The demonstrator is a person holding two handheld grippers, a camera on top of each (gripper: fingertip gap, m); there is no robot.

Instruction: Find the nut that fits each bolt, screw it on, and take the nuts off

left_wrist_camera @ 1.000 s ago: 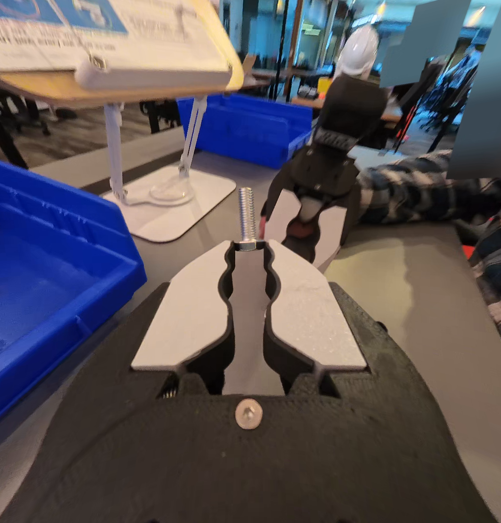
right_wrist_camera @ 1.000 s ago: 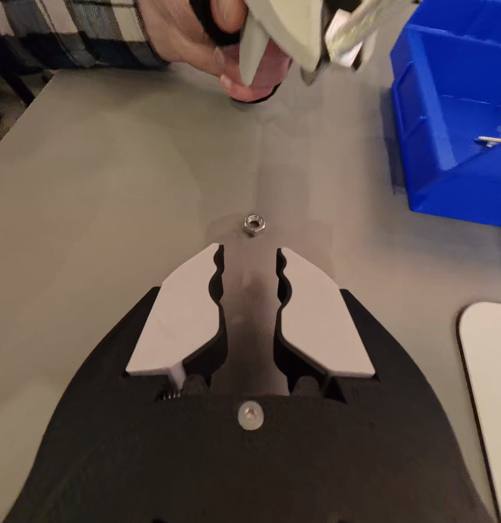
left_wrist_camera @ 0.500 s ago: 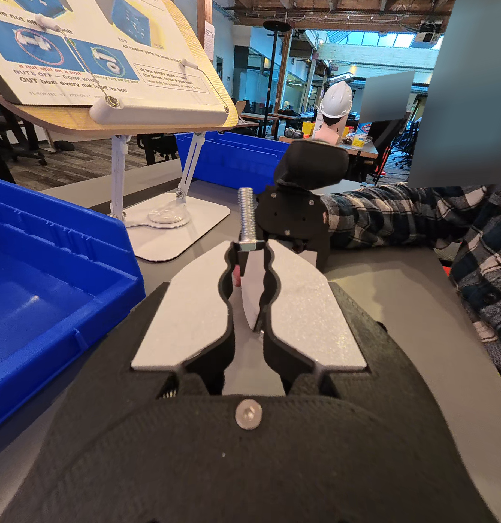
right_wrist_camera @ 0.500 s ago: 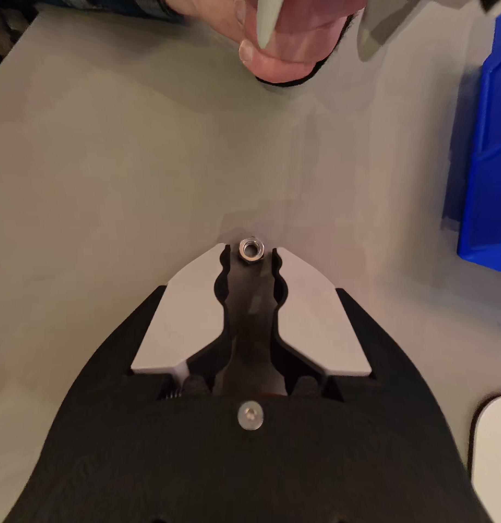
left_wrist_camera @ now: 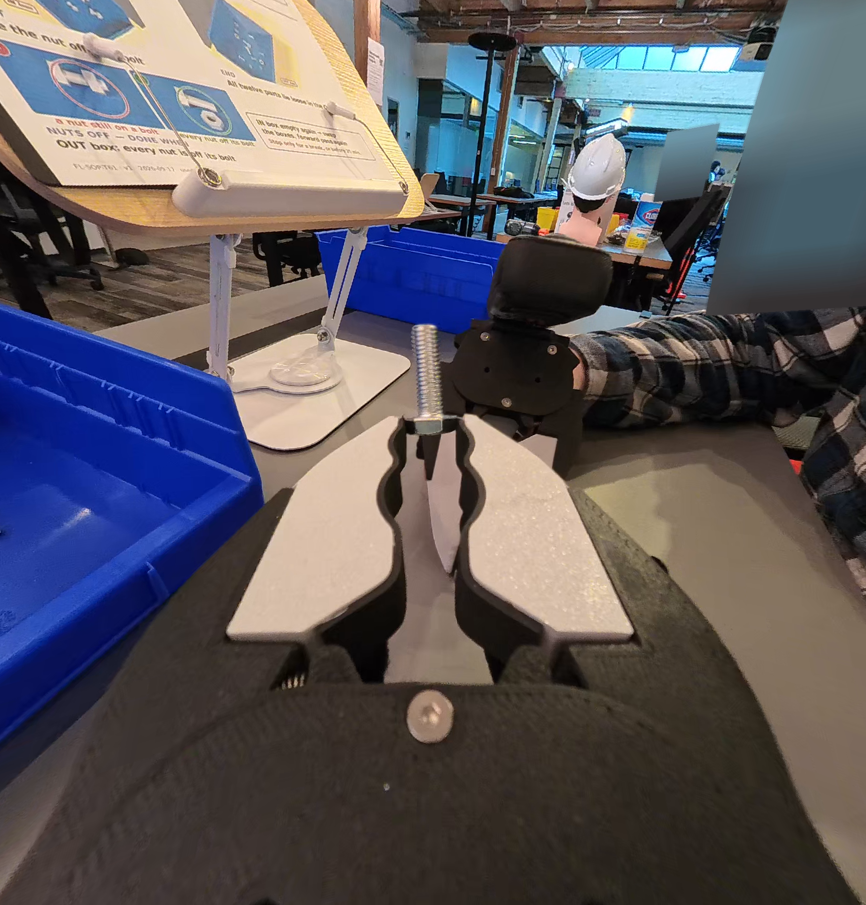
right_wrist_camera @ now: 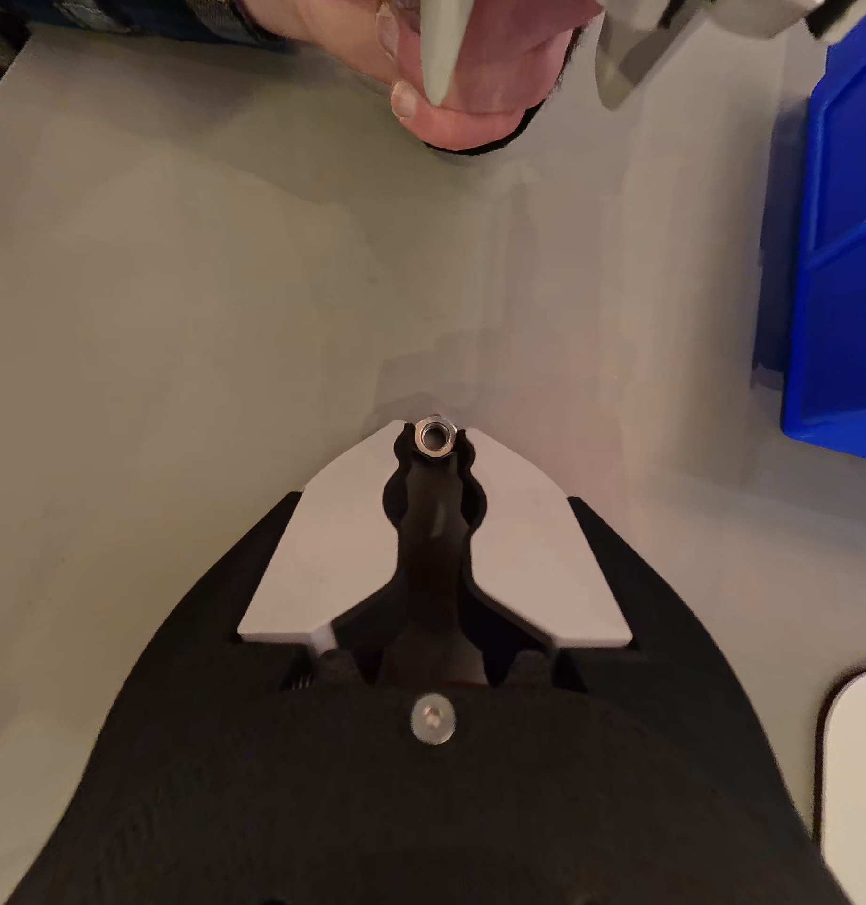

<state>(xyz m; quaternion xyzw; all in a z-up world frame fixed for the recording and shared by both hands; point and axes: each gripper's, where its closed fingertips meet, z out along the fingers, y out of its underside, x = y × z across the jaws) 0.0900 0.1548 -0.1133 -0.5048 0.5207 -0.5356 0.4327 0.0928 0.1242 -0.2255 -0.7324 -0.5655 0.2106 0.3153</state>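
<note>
My left gripper (left_wrist_camera: 430,428) is shut on the hex head of a silver bolt (left_wrist_camera: 427,372), whose threaded shaft stands upright above the fingertips. My right gripper (right_wrist_camera: 436,438) is shut on a silver hex nut (right_wrist_camera: 437,437) down at the grey table (right_wrist_camera: 176,294), the nut's hole facing the camera. In the left wrist view the right gripper (left_wrist_camera: 514,387) shows from behind, just beyond the bolt, pointing down at the table. In the right wrist view the left gripper's fingertips (right_wrist_camera: 438,54) and the hand holding it show at the top edge.
A blue bin (left_wrist_camera: 78,489) with a few small metal parts stands at the left, another blue bin (left_wrist_camera: 411,279) at the back. A white stand (left_wrist_camera: 313,387) holds an instruction board (left_wrist_camera: 176,98). A plaid sleeve (left_wrist_camera: 715,367) lies along the table at the right. Across from one pair of fingers to the other is roughly 12 cm.
My right gripper moved forward over the nut lying on the table and its jaws came together on it. My left gripper kept hold of the bolt and shifted slightly.
</note>
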